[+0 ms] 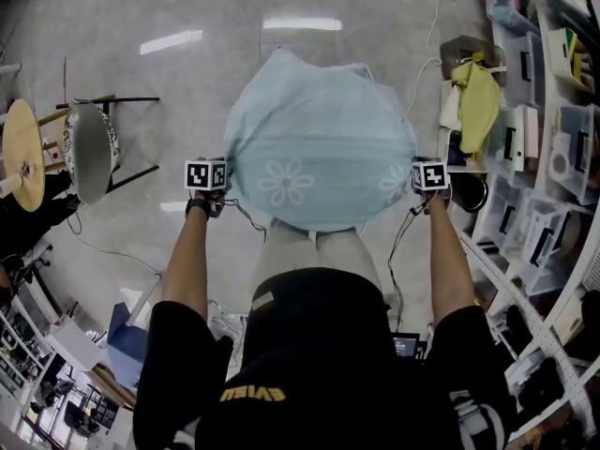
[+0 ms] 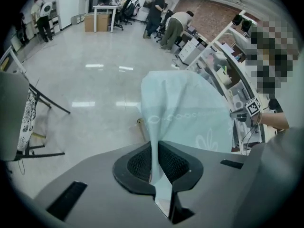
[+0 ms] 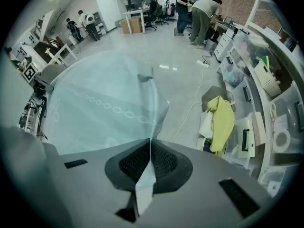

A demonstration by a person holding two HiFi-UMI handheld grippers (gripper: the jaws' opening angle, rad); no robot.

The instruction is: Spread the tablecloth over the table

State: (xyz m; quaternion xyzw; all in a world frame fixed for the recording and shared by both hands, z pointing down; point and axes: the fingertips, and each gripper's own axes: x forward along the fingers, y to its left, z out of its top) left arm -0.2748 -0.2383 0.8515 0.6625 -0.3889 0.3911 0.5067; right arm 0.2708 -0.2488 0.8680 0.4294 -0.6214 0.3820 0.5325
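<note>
Left gripper [image 2: 154, 164]: fingers pressed together, pinching an edge of the pale blue thin fabric tablecloth with white flower-and-chain print [image 2: 190, 115]. A strip of it runs between the pads and out behind them.

Right gripper [image 3: 151, 163]: same, fingers closed on the cloth's edge, with a folded tip poking out behind the pads.

The tablecloth stretches between the two sets of fingers and balloons out beyond them, up in the air over the glossy grey floor [image 1: 187, 73].

Right of the right fingers: white shelving [image 3: 266, 103] with a yellow-green cloth [image 3: 222, 122] draped on it, and a white cable [image 3: 198, 87] on the floor just past.

Left of the left fingers: black-framed stand with a grey and patterned panel [image 1: 89, 148]. Possibly a folded chair, view too warped to say.

Far beyond: people [image 3: 202, 13] bent over desks.
</note>
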